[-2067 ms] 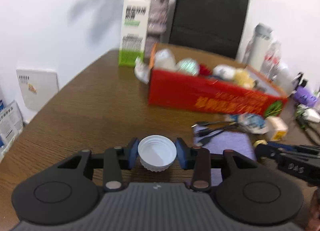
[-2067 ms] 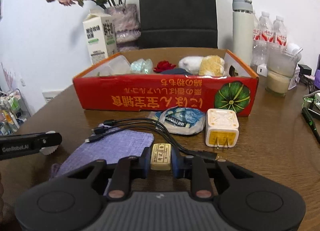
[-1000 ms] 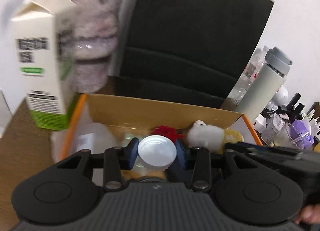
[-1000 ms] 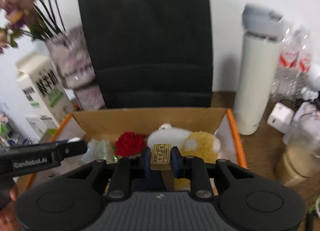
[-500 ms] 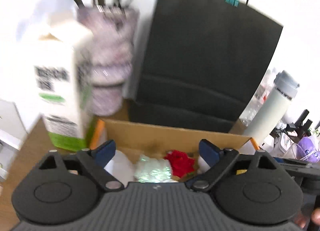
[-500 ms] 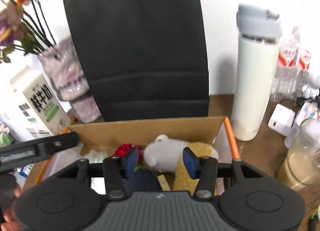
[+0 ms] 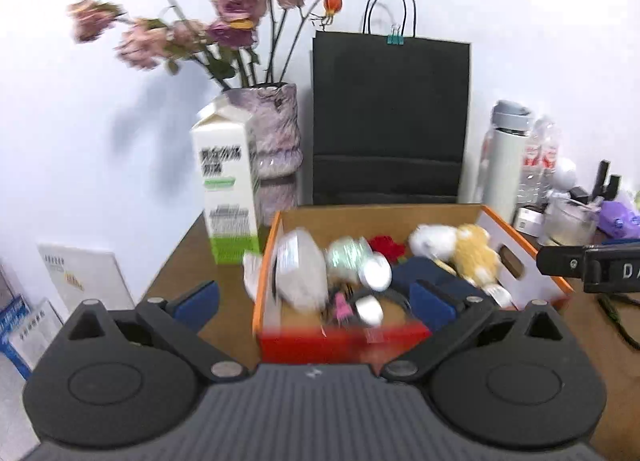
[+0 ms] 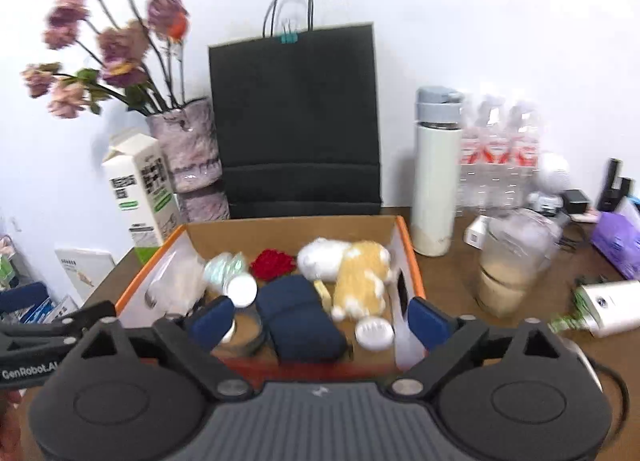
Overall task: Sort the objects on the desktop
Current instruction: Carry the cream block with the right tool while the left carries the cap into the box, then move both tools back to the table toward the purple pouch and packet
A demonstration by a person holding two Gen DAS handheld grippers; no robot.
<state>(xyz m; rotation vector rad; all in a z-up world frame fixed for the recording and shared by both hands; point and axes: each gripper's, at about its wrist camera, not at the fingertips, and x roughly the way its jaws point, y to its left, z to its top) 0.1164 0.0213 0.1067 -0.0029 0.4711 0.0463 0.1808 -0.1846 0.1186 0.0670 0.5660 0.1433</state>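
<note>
The red cardboard box sits on the brown table straight ahead of and below both my grippers, its long axis running left to right, already holding a white cap and soft toys. My left gripper and right gripper both hang spread wide and empty over its near edge, about equally close, I judge.

An office: cluttered wooden desk, water bottles, paper bag.
</note>
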